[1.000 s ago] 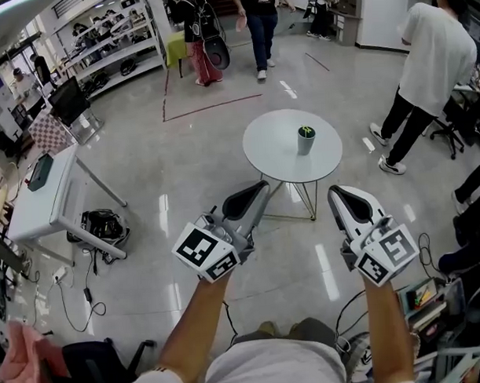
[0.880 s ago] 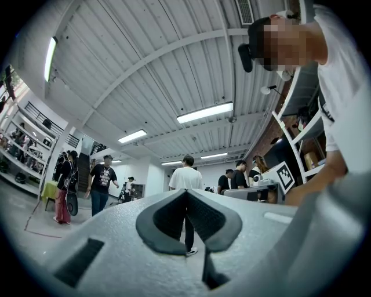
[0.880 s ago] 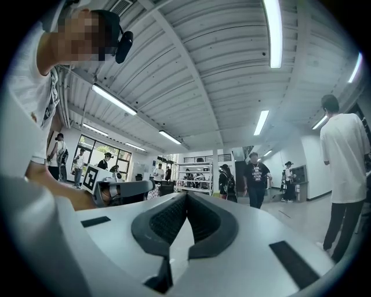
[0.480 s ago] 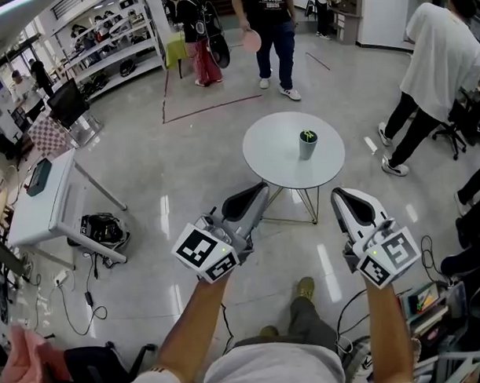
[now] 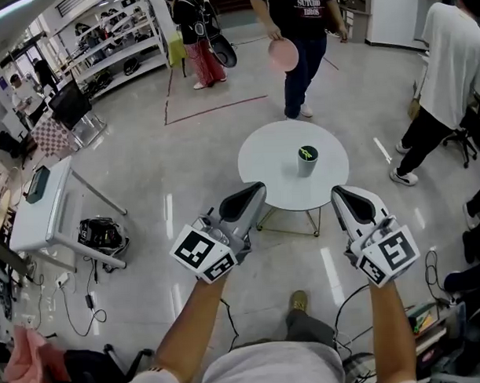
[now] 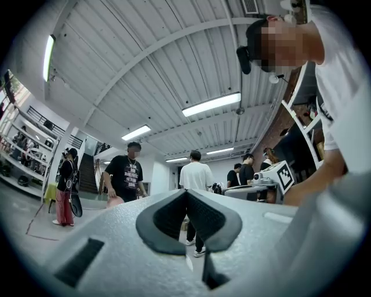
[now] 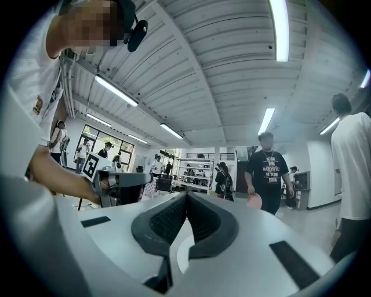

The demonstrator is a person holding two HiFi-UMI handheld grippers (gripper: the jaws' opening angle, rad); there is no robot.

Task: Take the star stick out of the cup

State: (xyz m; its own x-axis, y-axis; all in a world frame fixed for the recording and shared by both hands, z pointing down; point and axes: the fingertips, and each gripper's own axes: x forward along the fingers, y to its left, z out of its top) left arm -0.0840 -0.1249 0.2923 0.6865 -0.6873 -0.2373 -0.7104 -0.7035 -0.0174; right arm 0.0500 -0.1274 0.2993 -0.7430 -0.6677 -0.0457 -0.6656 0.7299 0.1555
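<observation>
A grey cup stands on the round white table ahead of me, with the green star stick showing at its mouth. My left gripper is held up short of the table's near edge, jaws closed together with nothing between them. My right gripper hangs level with it on the right, also shut and empty. Both gripper views look upward at the ceiling; the left gripper and right gripper show their pads meeting. The cup is in neither gripper view.
A person in a black shirt holding a pink disc stands just beyond the table. Another in a white shirt is at the right. A white desk and a bag lie to the left; shelves stand at back left.
The table has drawn nearer as I step forward. The person in black with the pink disc has walked closer to the table. Both grippers stay shut.
</observation>
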